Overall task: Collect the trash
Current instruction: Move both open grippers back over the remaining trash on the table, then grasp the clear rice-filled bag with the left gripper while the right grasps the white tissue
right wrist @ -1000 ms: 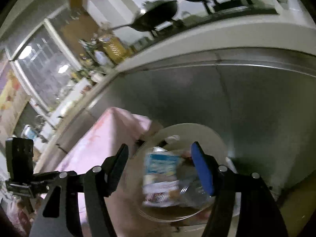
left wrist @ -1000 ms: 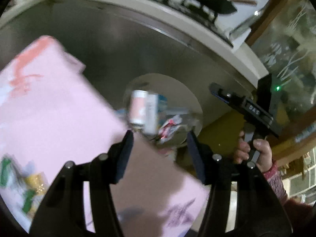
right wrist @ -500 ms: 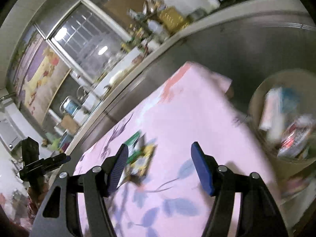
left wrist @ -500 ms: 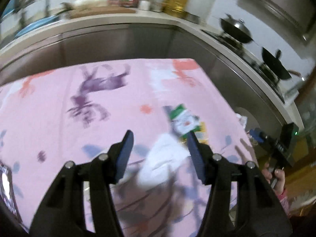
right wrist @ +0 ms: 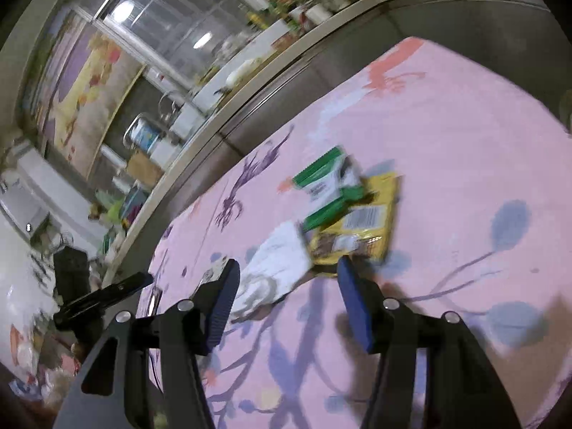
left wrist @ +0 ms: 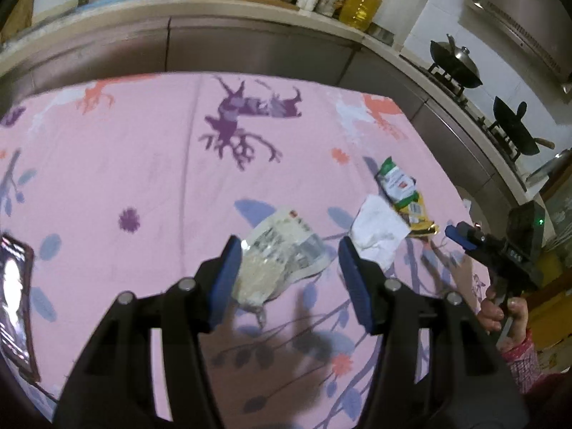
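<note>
Lower the left claw [left wrist: 287,268], apart over the clear crinkled wrapper [left wrist: 282,254] at centre frame, squarely; right claw [right wrist: 286,279], closing, still empty above the white tissue [right wrist: 275,268].

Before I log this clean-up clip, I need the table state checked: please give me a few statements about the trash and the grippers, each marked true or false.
1. A clear plastic bag lies on the pink tablecloth between the open fingers of the left gripper. True.
2. The green packet lies partly on top of the yellow packet. True.
3. The right gripper is clamped on the yellow packet. False: its jaws are closing but hold nothing; the white tissue lies on the cloth just ahead of them.
4. The table holds a single piece of trash. False: four pieces show.
5. A phone lies at the cloth's left edge. True.
</note>
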`<state>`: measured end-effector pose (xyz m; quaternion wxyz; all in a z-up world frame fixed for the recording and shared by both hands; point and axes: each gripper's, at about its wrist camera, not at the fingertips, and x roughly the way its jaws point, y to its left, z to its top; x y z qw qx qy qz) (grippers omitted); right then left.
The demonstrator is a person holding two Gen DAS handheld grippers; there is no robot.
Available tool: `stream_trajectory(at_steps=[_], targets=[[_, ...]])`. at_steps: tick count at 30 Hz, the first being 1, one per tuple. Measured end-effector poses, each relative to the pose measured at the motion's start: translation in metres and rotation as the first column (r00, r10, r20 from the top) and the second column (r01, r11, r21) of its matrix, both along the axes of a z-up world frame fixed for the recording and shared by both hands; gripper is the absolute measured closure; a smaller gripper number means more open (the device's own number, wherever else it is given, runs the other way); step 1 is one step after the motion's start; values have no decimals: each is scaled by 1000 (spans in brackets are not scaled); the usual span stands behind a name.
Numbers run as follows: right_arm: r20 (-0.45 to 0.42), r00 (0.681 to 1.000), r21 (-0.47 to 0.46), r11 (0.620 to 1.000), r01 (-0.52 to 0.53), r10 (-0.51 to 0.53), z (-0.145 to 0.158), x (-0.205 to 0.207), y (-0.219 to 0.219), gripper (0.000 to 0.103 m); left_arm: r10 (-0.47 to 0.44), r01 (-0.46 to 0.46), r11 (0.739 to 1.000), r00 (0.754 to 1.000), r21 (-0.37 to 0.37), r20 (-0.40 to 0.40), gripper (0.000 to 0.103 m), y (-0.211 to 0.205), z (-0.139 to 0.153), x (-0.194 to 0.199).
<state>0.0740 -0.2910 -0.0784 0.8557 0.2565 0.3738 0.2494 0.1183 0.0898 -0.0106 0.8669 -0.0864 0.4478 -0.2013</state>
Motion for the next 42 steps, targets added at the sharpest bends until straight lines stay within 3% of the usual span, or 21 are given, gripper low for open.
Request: stream_trajectory(at_steps=[1, 6, 9, 15, 21, 23, 25, 27, 28, 29, 30, 31, 36, 39, 40, 42], targets=[[5, 1000, -29, 999, -21, 21, 1, 0, 11, 48, -1, 1, 1000, 1000, 0, -7, 49, 2, -4, 0], [18, 994, -200, 974, -104, 110, -2, 4, 66, 45, -8, 8, 1000, 999, 0, -45, 30, 0, -29, 5], [43, 988, -344, 931, -122, 146, -7, 7, 95, 29, 6, -4, 999, 998, 33, -58, 23, -4, -42, 13], [67, 973, -532, 833, -152, 220, -22, 6, 130, 21, -41, 44, 987, 999, 155, -22, 19, -23, -54, 15], [55, 975, -584, 799, -143, 215, -32, 14, 143, 20, -59, 62, 982, 998, 178, -23, 20, -28, -64, 22], [71, 973, -595, 792, -136, 221, -32, 15, 144, 20, -67, 71, 983, 997, 172, -30, 45, -29, -66, 22], [87, 968, -599, 789, -137, 234, -32, 12, 146, 36, -78, 79, 980, 997, 183, -14, 59, -30, -66, 20], [78, 965, -577, 801, -160, 249, -30, 9, 145, 81, -111, 113, 984, 994, 142, -21, 63, -32, -61, 16], [70, 966, -556, 814, -169, 248, -28, 9, 143, 86, -115, 117, 984, 993, 135, -20, 66, -33, -59, 14], [62, 967, -509, 842, -181, 245, -26, 8, 138, 93, -120, 121, 984, 993, 131, -17, 89, -33, -57, 10], [65, 969, -473, 863, -180, 238, -22, 5, 133, 93, -132, 134, 985, 991, 106, -21, 92, -33, -54, 7], [74, 970, -459, 872, -172, 230, -19, 2, 131, 94, -130, 131, 988, 991, 85, -21, 100, -32, -49, 4], [150, 971, -368, 922, -120, 186, 9, -26, 109, 94, -111, 110, 993, 993, -36, -27, 101, -20, -30, -7], [167, 972, -323, 940, -106, 167, 17, -39, 96, 94, -88, 87, 996, 996, 16, 5, 101, -18, -20, -15], [164, 973, -312, 944, -106, 163, 18, -42, 92, 94, -76, 75, 996, 997, 47, 15, 98, -18, -19, -18], [146, 976, -300, 947, -111, 160, 14, -44, 90, 94, -68, 66, 992, 998, 106, 13, 66, -19, -22, -20]])
